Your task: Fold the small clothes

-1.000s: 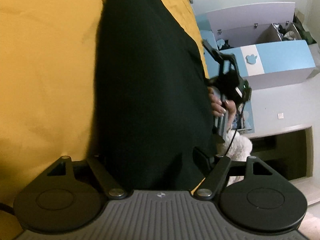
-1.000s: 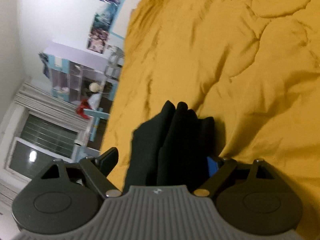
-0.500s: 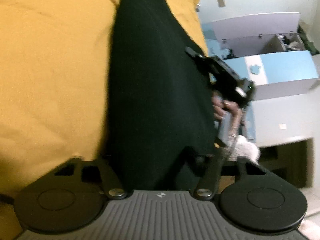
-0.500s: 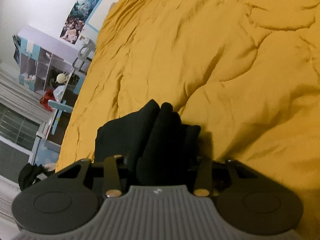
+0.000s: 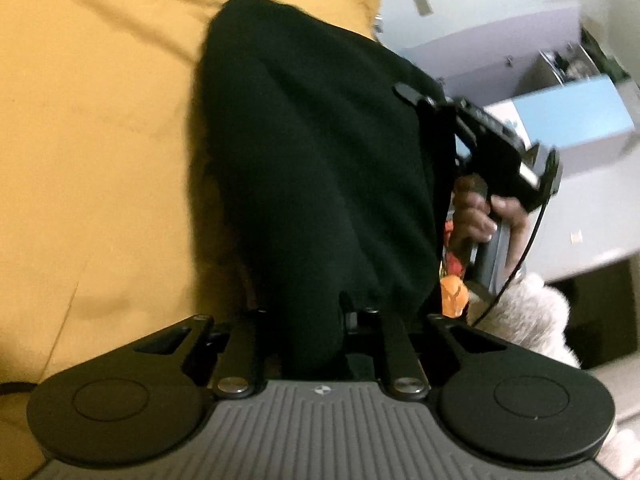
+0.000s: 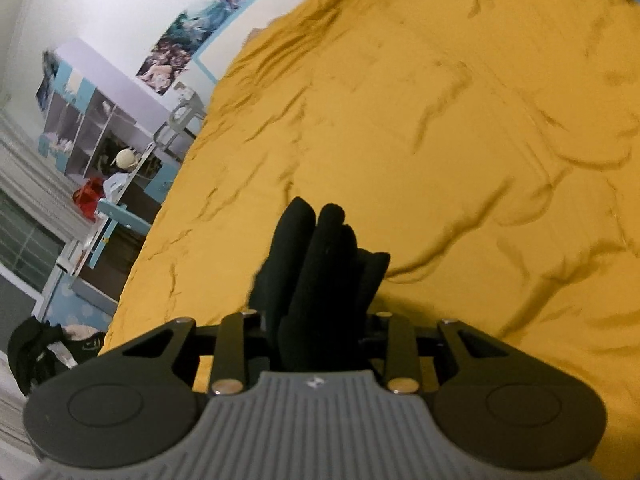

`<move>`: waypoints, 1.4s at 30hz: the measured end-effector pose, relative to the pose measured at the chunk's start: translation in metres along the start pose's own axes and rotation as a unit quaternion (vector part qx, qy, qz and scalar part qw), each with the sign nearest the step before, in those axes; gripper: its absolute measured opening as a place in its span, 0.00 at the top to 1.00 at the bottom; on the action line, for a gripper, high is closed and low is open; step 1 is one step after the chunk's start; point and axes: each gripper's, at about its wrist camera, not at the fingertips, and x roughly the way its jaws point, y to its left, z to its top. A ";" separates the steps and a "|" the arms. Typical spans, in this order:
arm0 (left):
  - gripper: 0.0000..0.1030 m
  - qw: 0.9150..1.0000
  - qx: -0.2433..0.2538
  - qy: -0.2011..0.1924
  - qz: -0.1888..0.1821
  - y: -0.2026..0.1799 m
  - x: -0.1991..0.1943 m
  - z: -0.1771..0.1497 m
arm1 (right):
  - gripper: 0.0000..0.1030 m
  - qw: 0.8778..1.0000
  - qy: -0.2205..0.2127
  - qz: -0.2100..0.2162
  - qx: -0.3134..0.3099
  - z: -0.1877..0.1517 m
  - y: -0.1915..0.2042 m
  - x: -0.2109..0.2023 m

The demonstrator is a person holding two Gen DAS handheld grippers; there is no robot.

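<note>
While both grippers, left (image 5: 316, 320) and right (image 6: 316, 320), pinch the black garment (image 5: 320, 168), only the left view shows the hand (image 5: 486, 216); a yellow bedspread (image 6: 440, 140) lies beneath.

black garment (image 5: 316, 168) — bunched in thick folds (image 6: 320, 276), held up off the mustard-yellow bedspread (image 6: 460, 128).

Open bedspread (image 6: 460, 128) ahead, garment (image 6: 320, 280) btw jaws

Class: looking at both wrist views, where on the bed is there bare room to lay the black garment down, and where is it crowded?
Bare yellow bedspread lies ahead and right of the black garment, and left of it in the left view. It is crowded at the bed edge, where the right gripper grips the cloth.
</note>
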 end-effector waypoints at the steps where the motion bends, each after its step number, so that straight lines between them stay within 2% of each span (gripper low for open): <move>1: 0.82 1.000 0.009 -0.004 -0.003 -0.006 -0.004 -0.001 | 0.74 1.000 -0.001 -0.001 -0.009 0.001 0.010 -0.004; 4: 0.82 0.999 0.032 -0.015 -0.007 -0.017 -0.017 -0.004 | 0.74 1.000 -0.003 -0.004 -0.031 0.002 0.036 -0.012; 9: 0.82 0.998 0.042 -0.039 -0.016 -0.020 -0.042 -0.008 | 0.74 0.998 -0.012 0.004 -0.055 0.004 0.077 -0.024; 15: 0.82 0.995 0.042 -0.091 -0.017 -0.006 -0.104 -0.006 | 0.74 0.995 -0.011 0.033 -0.088 0.008 0.142 -0.008; 20: 0.82 0.989 0.035 -0.141 0.008 0.017 -0.168 -0.004 | 0.74 0.989 0.003 0.098 -0.113 0.006 0.206 0.037; 26: 0.82 0.981 0.002 -0.188 0.045 0.064 -0.220 -0.005 | 0.73 0.980 0.042 0.161 -0.104 -0.005 0.256 0.134; 30: 0.82 0.978 -0.039 -0.195 0.066 0.107 -0.215 -0.012 | 0.73 0.978 0.075 0.168 -0.099 -0.025 0.264 0.209; 33: 0.82 0.979 -0.087 -0.170 0.076 0.150 -0.197 -0.019 | 0.73 0.980 0.110 0.137 -0.091 -0.043 0.254 0.268; 35: 0.82 0.979 -0.111 -0.159 0.066 0.175 -0.184 -0.028 | 0.73 0.981 0.133 0.102 -0.094 -0.058 0.243 0.300; 37: 0.82 0.979 -0.107 -0.166 0.045 0.186 -0.181 -0.036 | 0.73 0.982 0.140 0.081 -0.095 -0.066 0.227 0.320; 39: 0.82 0.980 -0.100 -0.167 0.038 0.191 -0.181 -0.040 | 0.71 0.982 0.147 0.099 -0.069 -0.065 0.208 0.330; 42: 0.82 0.981 -0.090 -0.165 0.046 0.186 -0.175 -0.039 | 0.65 0.979 0.145 0.110 -0.089 -0.066 0.201 0.332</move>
